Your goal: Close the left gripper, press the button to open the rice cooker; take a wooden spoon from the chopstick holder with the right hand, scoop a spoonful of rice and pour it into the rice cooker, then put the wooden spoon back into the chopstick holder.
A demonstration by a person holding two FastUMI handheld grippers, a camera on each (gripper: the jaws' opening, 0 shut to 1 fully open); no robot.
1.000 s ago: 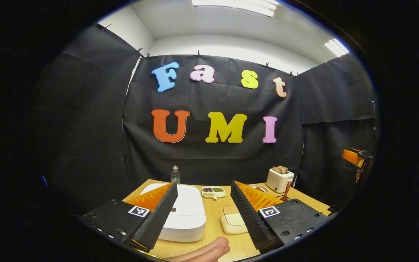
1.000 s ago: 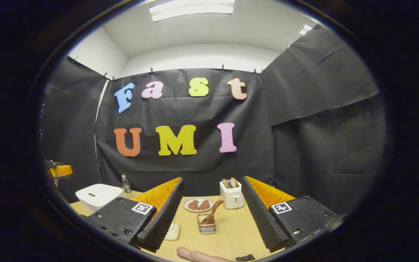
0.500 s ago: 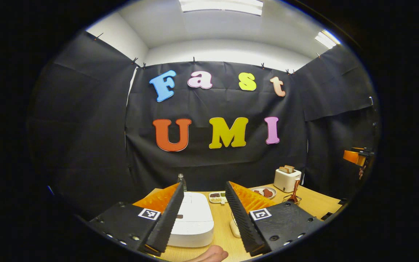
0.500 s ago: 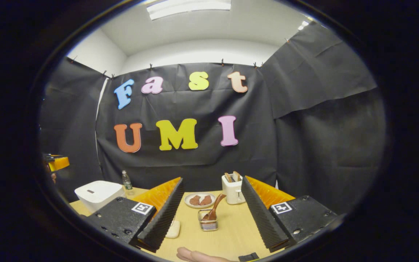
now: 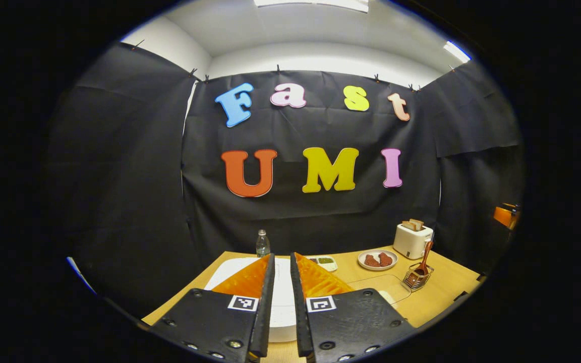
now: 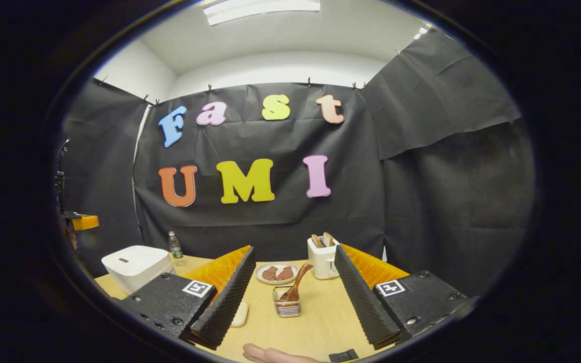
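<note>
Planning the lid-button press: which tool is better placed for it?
Left. The left tool has its fingers nearly together and points straight at the closed rice cooker. The right tool is open and faces the chopstick holder holding the wooden spoon.

Wooden spoon (image 6: 296,286) in chopstick holder (image 6: 286,306), before toaster (image 6: 323,258)

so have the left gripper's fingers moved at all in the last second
Yes. The left gripper has drawn its fingers together: a second ago they stood either side of the rice cooker, now a narrow strip of its lid shows between them.
</note>
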